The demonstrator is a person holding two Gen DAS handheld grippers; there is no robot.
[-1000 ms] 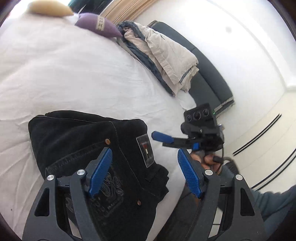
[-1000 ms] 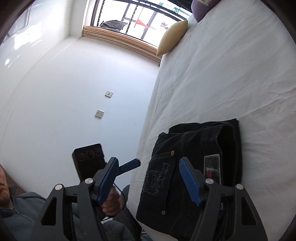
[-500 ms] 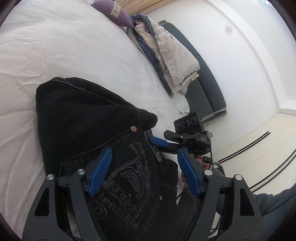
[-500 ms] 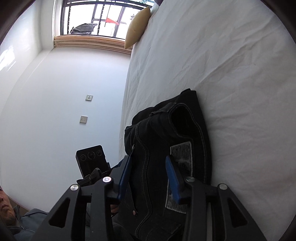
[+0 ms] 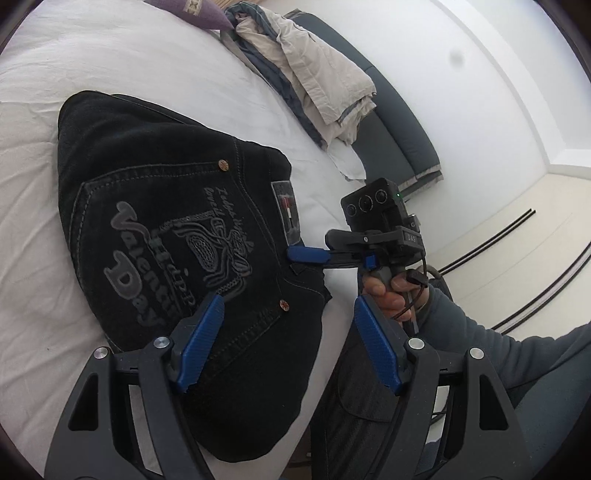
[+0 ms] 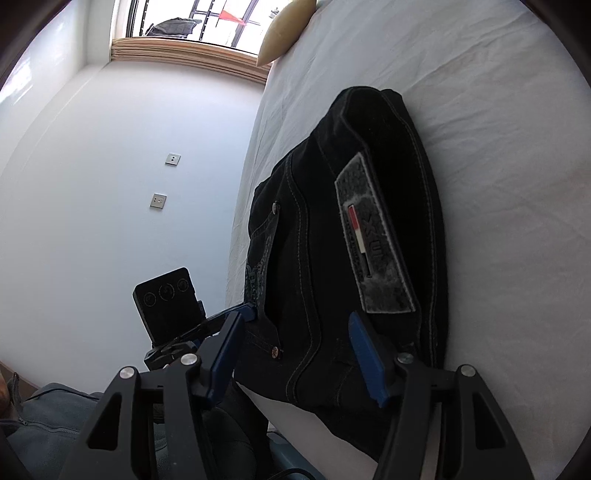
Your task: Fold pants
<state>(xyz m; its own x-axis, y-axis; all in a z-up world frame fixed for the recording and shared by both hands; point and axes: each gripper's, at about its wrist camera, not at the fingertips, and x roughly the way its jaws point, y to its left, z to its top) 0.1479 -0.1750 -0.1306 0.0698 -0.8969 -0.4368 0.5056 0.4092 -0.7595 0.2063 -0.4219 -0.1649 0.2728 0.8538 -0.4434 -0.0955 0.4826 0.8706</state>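
- Already folded down to a compact black bundle: pants (image 5: 177,236), lying at the near edge of the bed (image 5: 110,48), back pocket embroidery and waistband patch (image 6: 373,236) facing up.
- Left hand-held gripper (image 5: 288,343) spread wide, hovering just above the near end of the bundle, nothing between its blue pads.
- Right hand-held gripper (image 6: 295,354) also parted, though less widely, straddling the waistband corner in its own view; from the left wrist view, one blue fingertip (image 5: 308,254) touching or just beside the waistband edge by the patch. Whether any cloth is pinched: cannot tell for sure, but a clear gap shows between the pads, so judged not clamped.
- Step in hand, as a judgement: tail end of the fold, with the bundle settled and being tidied or released rather than lifted.
- Progress: nearly done; layers stacked, far end rounded and a little puffy, near corner overhanging the mattress edge slightly.
- Next move likely calls for pressing or smoothing the top layer flat, or nudging the bundle further onto the bed, with both tools kept low and level so thick denim does not spring open.
- Risk: catching the loose waistband corner on a fingertip while pulling away, undoing the top layer or dragging the bundle off the edge.
- Elsewhere: beige and blue clothes (image 5: 314,70) heaped at the far side, purple cushion (image 5: 192,11), yellow pillow (image 6: 284,33) near the window.
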